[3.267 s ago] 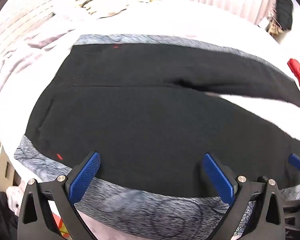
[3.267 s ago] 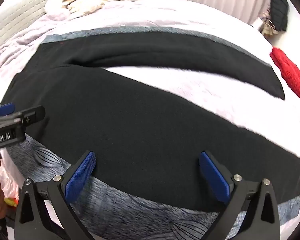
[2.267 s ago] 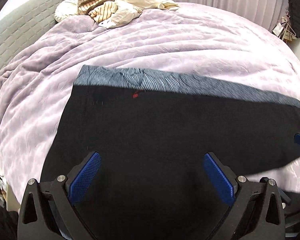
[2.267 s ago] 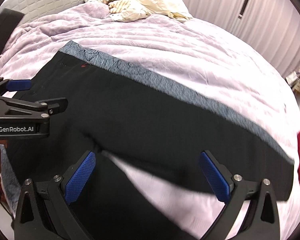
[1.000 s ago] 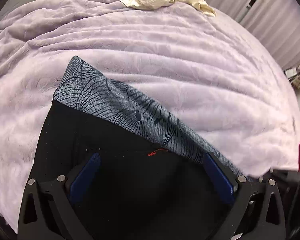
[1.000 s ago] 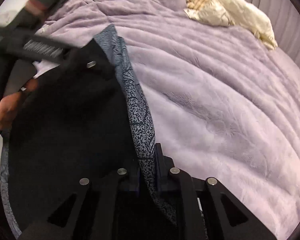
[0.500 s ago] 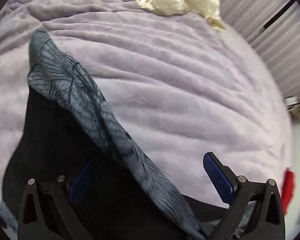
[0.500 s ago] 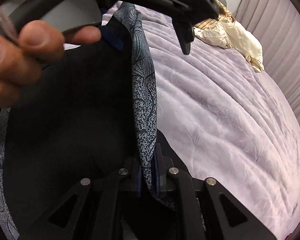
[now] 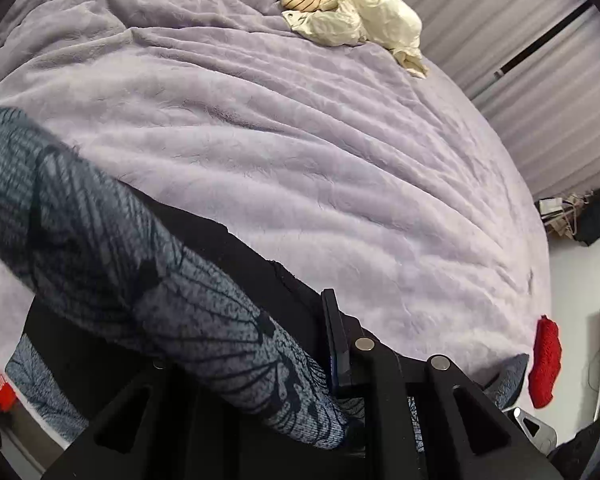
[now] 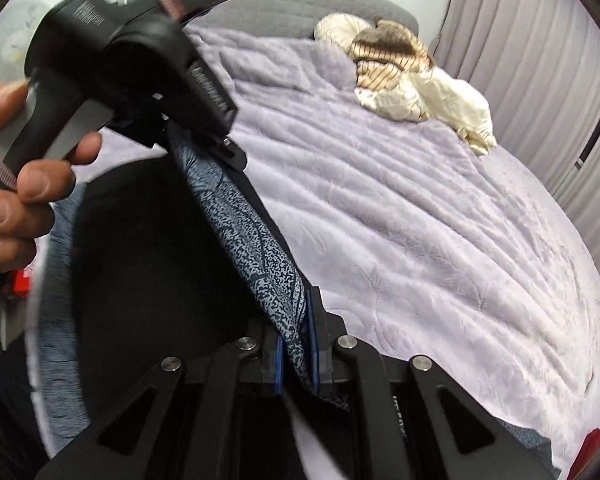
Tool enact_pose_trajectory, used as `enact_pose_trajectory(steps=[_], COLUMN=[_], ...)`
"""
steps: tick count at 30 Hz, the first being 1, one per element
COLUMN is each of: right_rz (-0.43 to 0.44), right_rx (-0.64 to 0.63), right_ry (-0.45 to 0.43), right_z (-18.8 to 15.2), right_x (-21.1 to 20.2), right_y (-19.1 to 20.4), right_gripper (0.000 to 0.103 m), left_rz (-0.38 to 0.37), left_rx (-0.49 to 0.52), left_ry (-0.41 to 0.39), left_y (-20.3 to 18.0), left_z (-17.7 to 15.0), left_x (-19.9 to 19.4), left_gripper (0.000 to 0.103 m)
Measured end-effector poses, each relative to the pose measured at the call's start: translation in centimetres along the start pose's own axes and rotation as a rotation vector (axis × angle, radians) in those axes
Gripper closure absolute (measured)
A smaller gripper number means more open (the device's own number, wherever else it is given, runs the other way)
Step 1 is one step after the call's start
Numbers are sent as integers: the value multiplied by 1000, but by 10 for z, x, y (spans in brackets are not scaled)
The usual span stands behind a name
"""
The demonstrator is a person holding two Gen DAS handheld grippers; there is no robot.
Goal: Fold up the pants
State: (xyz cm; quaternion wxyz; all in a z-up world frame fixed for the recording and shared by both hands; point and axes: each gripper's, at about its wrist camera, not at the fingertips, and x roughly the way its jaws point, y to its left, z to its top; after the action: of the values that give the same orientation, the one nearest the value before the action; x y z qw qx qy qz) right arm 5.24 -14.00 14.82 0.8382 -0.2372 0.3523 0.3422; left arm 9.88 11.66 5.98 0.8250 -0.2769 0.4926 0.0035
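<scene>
Pants (image 10: 148, 264), black with grey patterned band, pinched taut between both grippers' closed fingers.

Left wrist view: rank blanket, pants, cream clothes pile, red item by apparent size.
1. Blanket, fills most of the frame.
2. Pants, inflated by nearness to the lens.
3. Cream clothes pile.
4. Red item.
The last two sit at different depths, so their order is unsure.
</scene>
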Motion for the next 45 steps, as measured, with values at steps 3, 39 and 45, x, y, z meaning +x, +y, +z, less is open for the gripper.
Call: enact_pose_trajectory(steps=[3, 39, 45], right_rz=[-5, -523, -514], right_rx=[-53, 919, 952], right_ry=[-31, 342, 633], right_z=[-8, -143, -179], right_x=[-24, -10, 54], right_y=[29, -79, -83], right_gripper=[92, 13, 25], left_rz=[-30, 65, 176], left_rx=[6, 324, 475], left_ry=[8, 68, 39], left_y=[21, 12, 8], left_z=[-28, -151, -190], left_x=[-24, -12, -15], left_gripper=[83, 13, 13])
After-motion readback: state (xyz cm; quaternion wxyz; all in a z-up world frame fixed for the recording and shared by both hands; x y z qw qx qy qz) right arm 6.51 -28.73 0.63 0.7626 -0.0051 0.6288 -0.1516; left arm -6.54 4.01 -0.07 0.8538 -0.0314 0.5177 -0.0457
